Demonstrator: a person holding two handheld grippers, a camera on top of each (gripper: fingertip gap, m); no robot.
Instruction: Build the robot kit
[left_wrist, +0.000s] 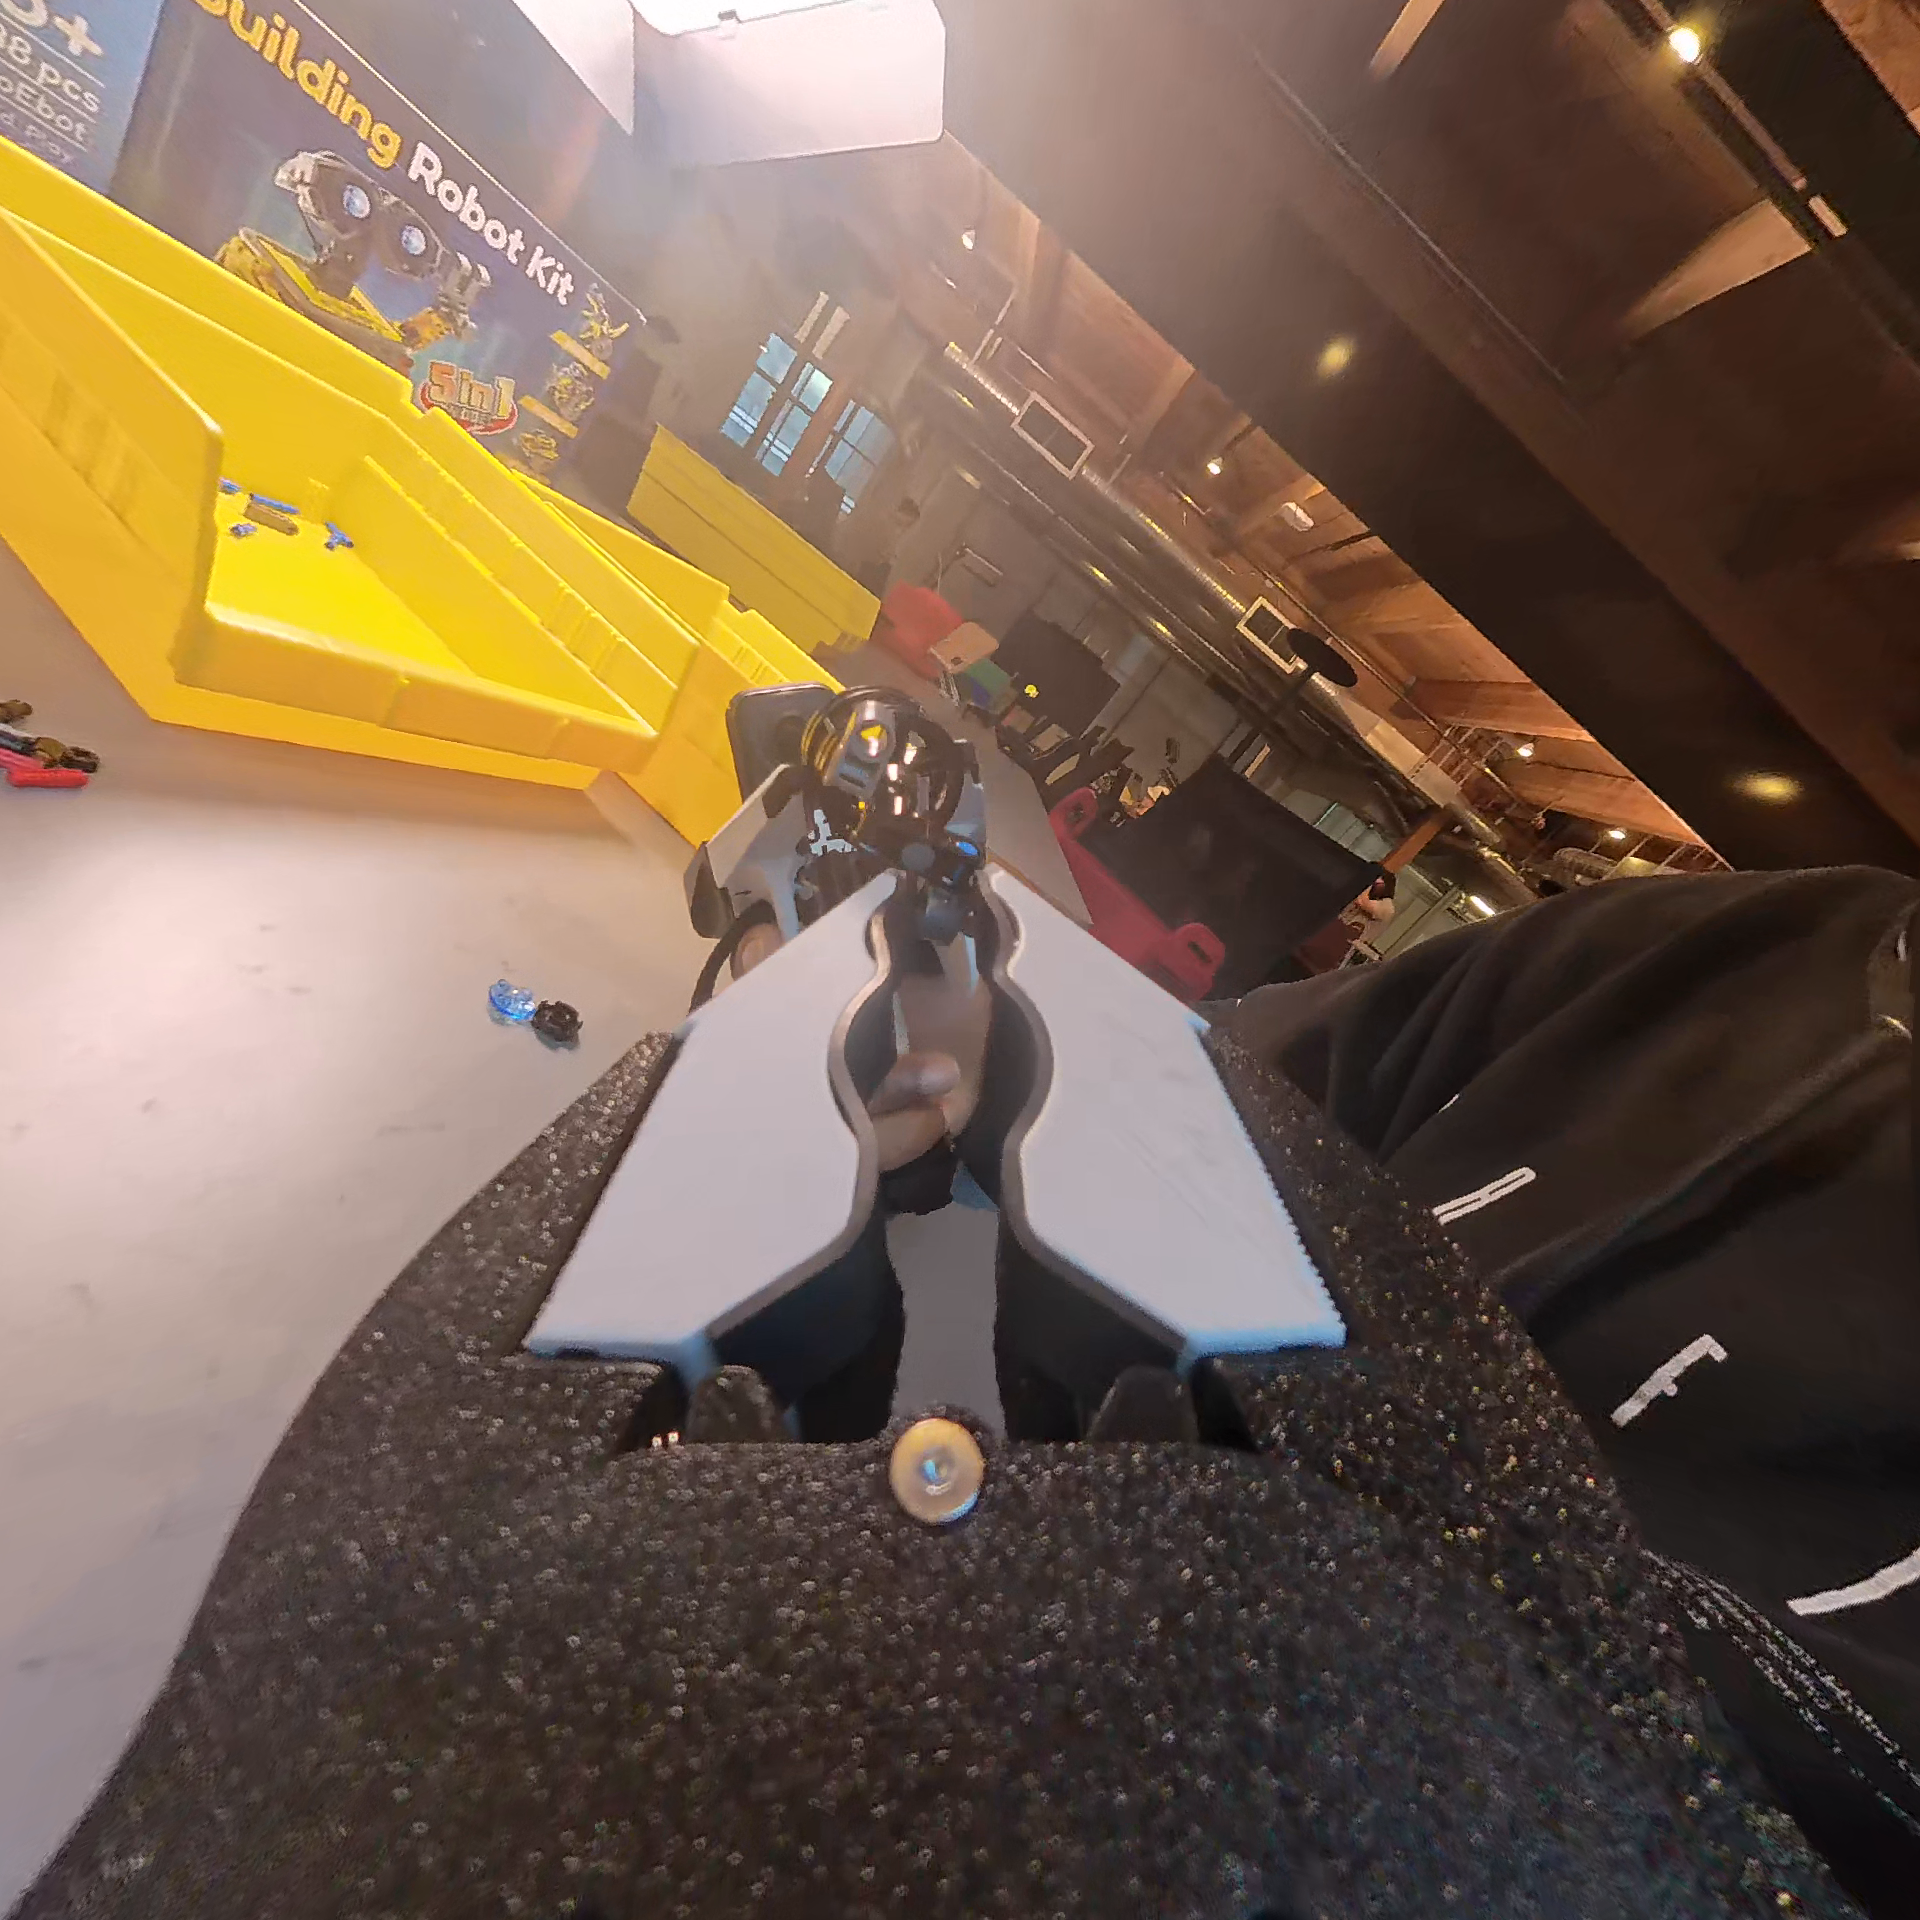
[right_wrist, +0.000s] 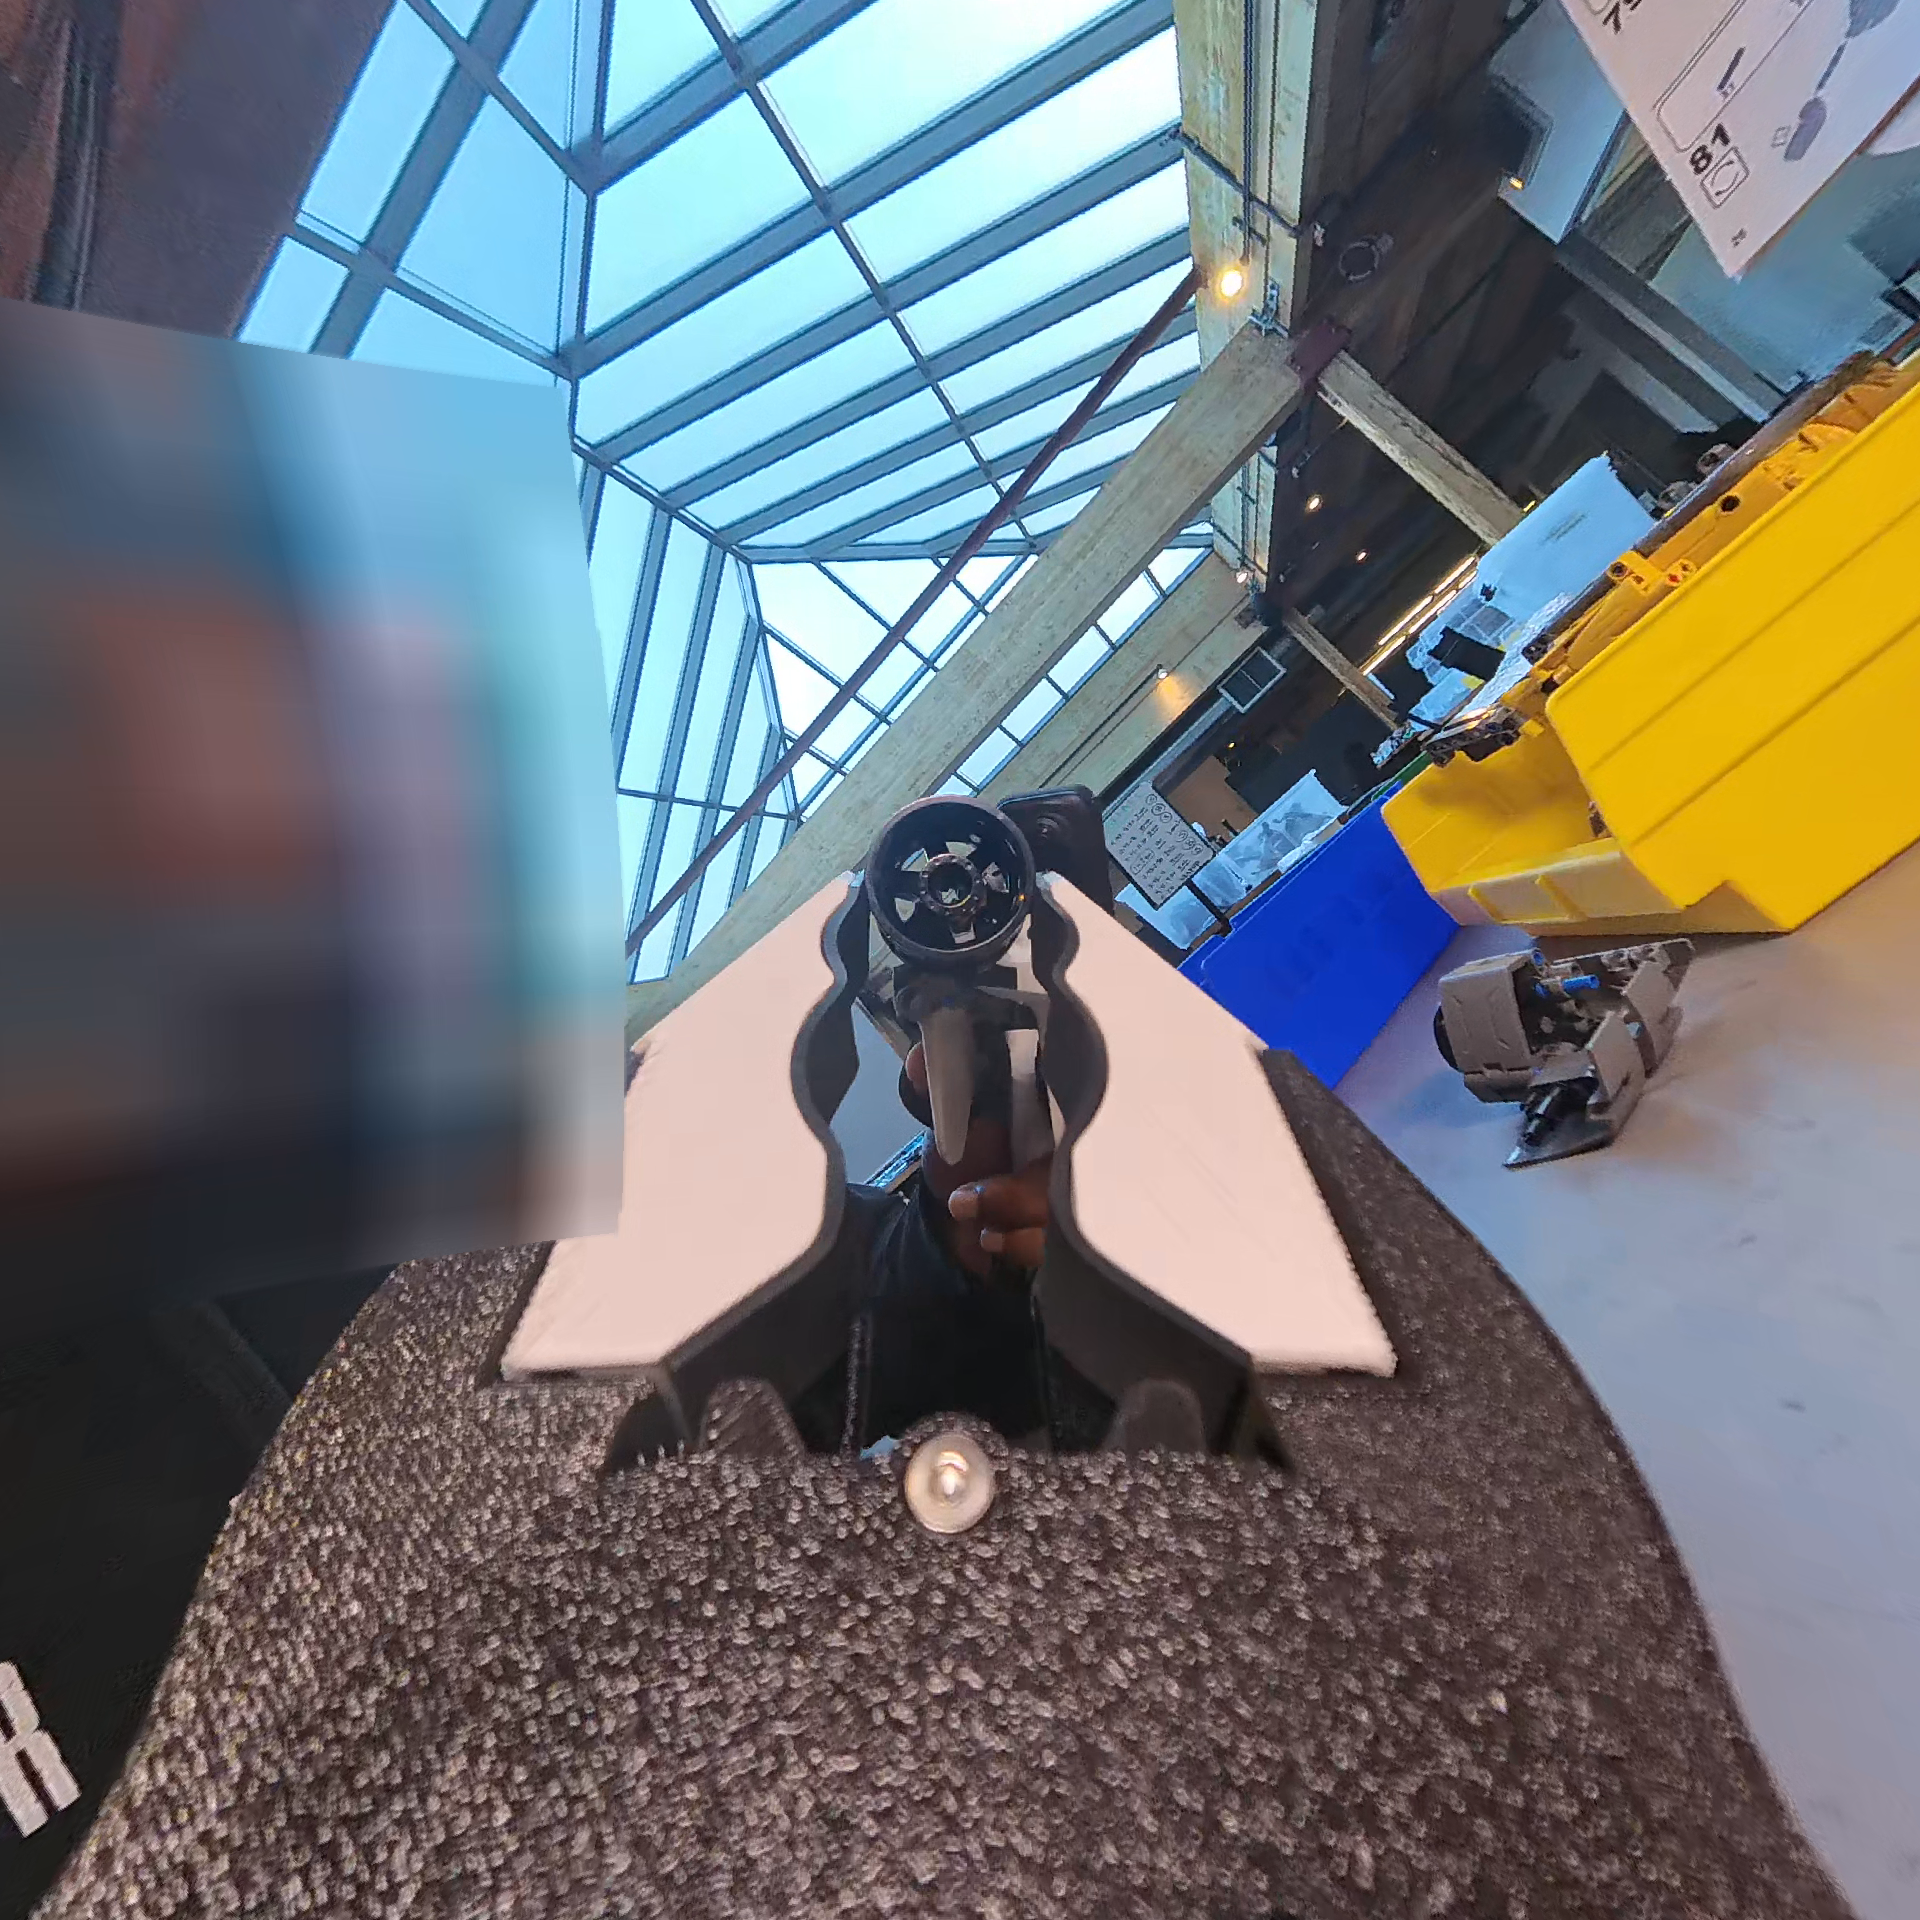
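The left gripper (left_wrist: 930, 883), in the centre of its frame, has pale grey, wavy-edged fingers (left_wrist: 769, 1122) pinched on a small brick-built part (left_wrist: 920, 831) of dark, blue and grey pieces. Just beyond the tips sits the other gripper, seen from ahead, with a black-and-yellow wheel (left_wrist: 868, 743) at its tip. The gripper's base is coarse, speckled black foam (left_wrist: 831, 1662). At upper left, smooth yellow plastic trays (left_wrist: 312, 582) stand on a matte grey table (left_wrist: 260, 1039); one holds a few blue pieces (left_wrist: 275, 514). A glossy kit box (left_wrist: 343, 208) leans behind them. A blue-and-black piece (left_wrist: 532, 1008) lies alone at centre left, and red and dark pieces (left_wrist: 42, 753) at the left edge. A black sleeve (left_wrist: 1610, 1143) fills the right.

The right gripper (right_wrist: 948, 914) is closed around a round black wheel hub (right_wrist: 948, 883) with spokes, at frame centre. At right, a grey brick assembly (right_wrist: 1558, 1039) rests on the table (right_wrist: 1714, 1299), near a blue bin (right_wrist: 1320, 956) and yellow bins (right_wrist: 1714, 727). A glass grid skylight (right_wrist: 727, 312) spans the top.
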